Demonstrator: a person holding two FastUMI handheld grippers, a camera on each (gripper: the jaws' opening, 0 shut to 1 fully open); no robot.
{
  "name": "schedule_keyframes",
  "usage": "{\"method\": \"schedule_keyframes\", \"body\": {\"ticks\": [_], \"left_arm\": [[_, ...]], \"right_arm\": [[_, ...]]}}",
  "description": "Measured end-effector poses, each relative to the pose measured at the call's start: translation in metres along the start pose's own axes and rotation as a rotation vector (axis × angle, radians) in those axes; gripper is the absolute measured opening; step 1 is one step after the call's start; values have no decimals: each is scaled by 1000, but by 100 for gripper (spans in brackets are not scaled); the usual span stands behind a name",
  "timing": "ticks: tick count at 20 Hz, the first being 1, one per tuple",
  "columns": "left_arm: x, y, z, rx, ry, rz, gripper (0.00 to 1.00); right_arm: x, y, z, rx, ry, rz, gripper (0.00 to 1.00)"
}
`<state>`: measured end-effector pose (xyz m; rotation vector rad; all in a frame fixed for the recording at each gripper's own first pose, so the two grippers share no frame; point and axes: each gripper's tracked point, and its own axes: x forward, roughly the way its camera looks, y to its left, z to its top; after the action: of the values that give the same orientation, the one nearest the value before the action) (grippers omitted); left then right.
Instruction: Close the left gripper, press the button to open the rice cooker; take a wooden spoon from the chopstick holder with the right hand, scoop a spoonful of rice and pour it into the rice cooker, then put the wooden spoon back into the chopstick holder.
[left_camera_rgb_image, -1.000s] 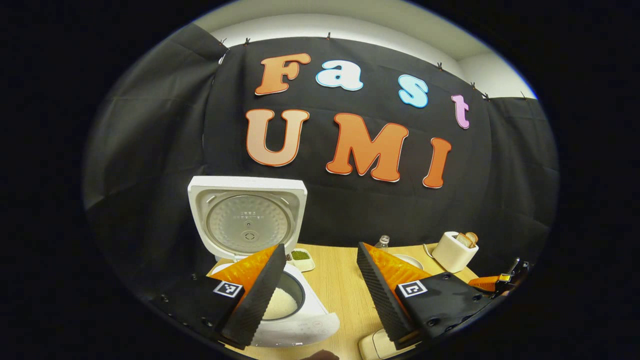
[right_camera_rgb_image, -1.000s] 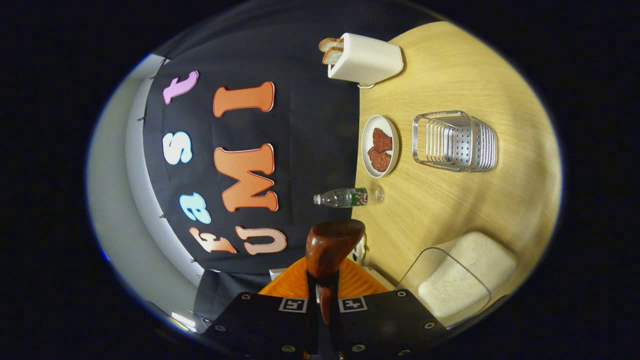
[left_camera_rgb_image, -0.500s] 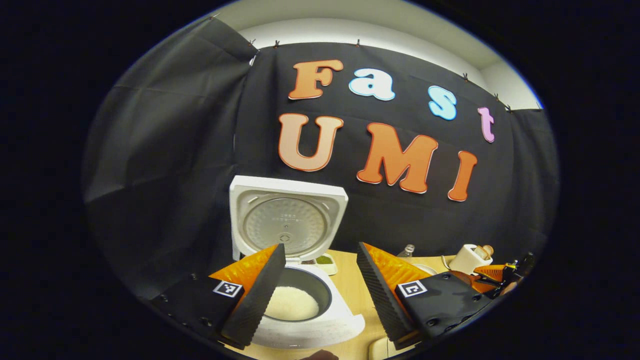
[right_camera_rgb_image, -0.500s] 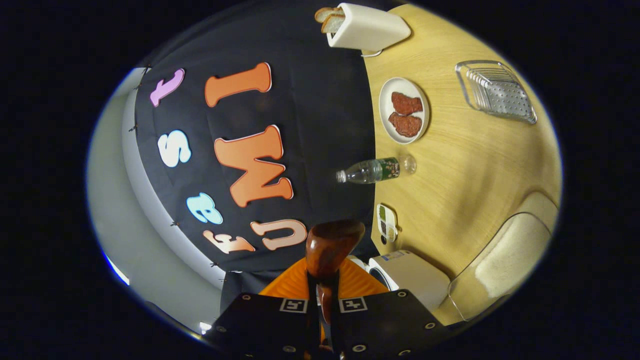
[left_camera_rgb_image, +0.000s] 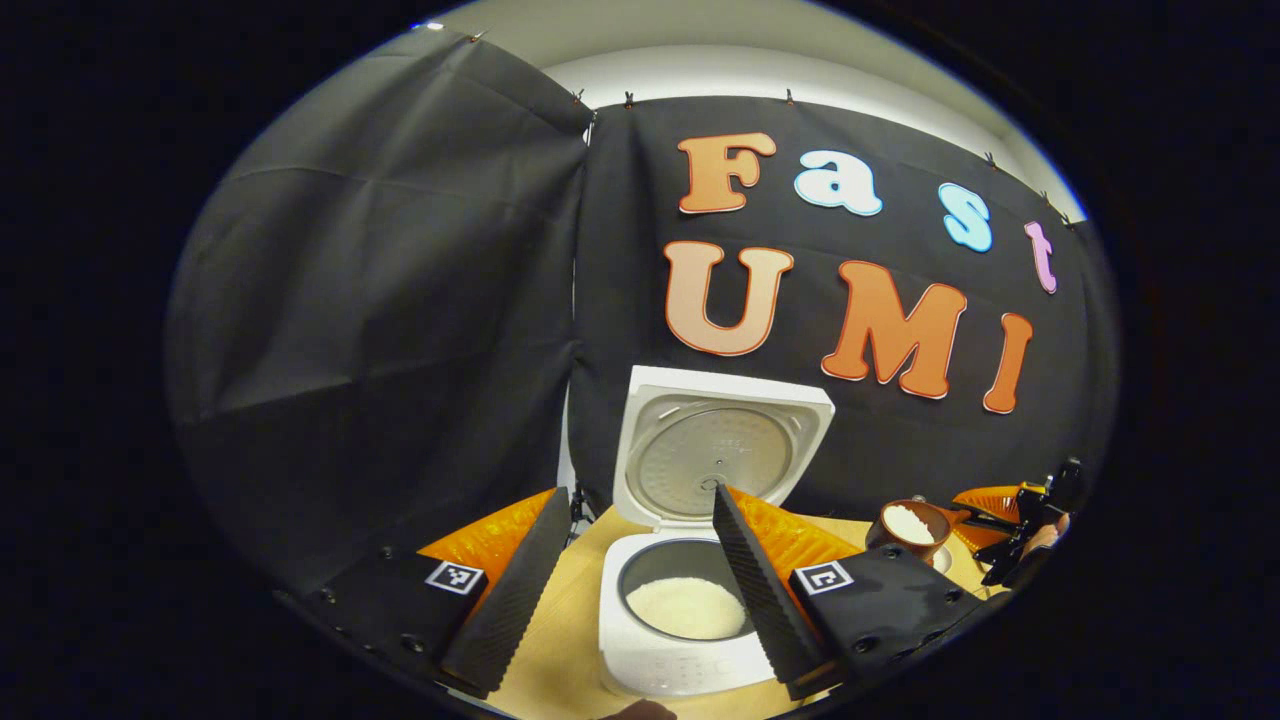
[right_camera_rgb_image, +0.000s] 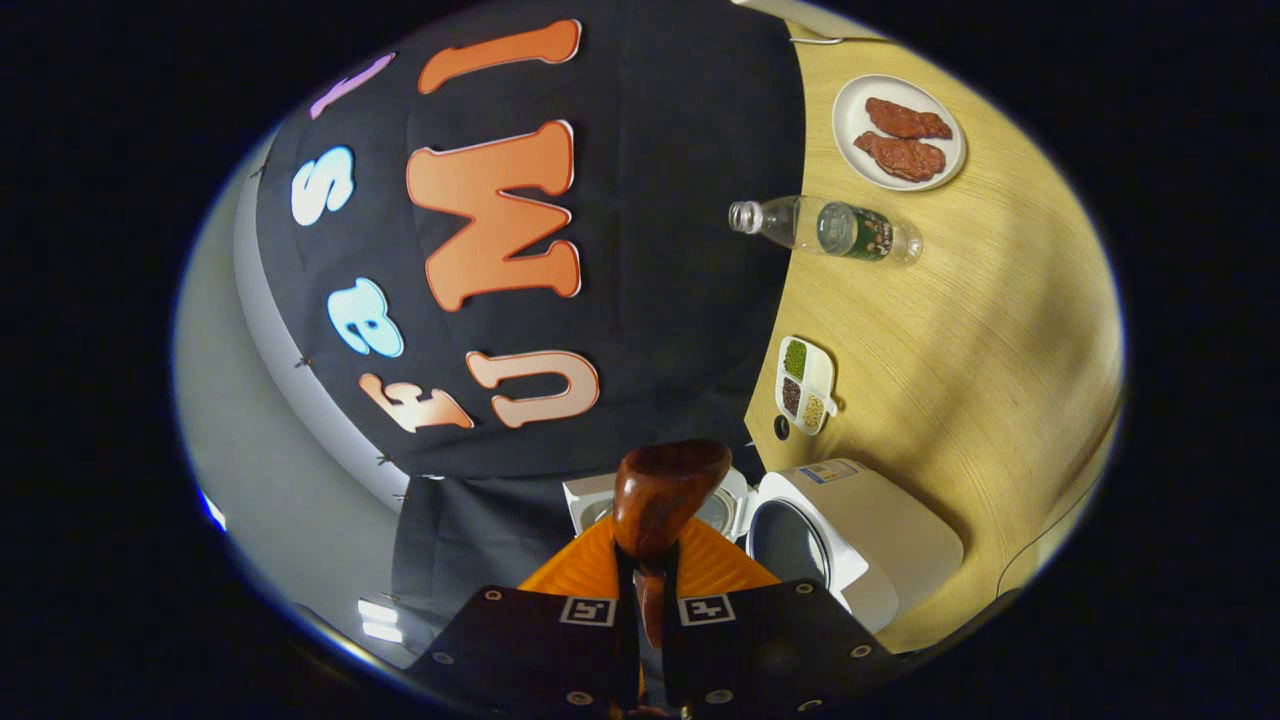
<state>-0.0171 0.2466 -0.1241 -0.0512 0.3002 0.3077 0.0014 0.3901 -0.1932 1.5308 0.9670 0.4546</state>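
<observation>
- Wooden tabletop (right_camera_rgb_image: 960, 300): your rice cooker (left_camera_rgb_image: 690, 600) stands by its back edge, lid up, rice inside.
- Right gripper (right_camera_rgb_image: 645, 590): jaws clamped on the wooden spoon (right_camera_rgb_image: 660, 490), loaded; it looks stiff and light, so keep it level.
- Left gripper (left_camera_rgb_image: 640, 570): jaws apart, holding nothing.

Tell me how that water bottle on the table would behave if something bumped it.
The water bottle stands upright, tall and narrow, so it would probably tip easily. It looks like thin clear plastic, likely light. Once down, its round body could roll toward the plate.
</observation>
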Motion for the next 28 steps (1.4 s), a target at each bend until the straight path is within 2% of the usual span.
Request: {"method": "schedule_keyframes", "body": {"ticks": [5,9,14,17,22,28], "left_arm": [[-2,33,-4,15,2,50,97],[3,50,-18,-30,46,64,97],[11,65,-29,-31,67,77,97],[10,74,-36,-27,82,82,97],[13,80,-46,-55,108,88,98],[13,87,-54,-62,115,99,97]], "right_arm": [[48,-5,-19,-198,27,-105,8],[78,-14,-24,-396,11,-214,8],[99,-8,-38,-633,8,-280,8],[107,1,-44,-785,2,-291,8],[112,16,-69,-984,20,-254,8],[118,16,-82,-1167,-9,-272,8]]}}
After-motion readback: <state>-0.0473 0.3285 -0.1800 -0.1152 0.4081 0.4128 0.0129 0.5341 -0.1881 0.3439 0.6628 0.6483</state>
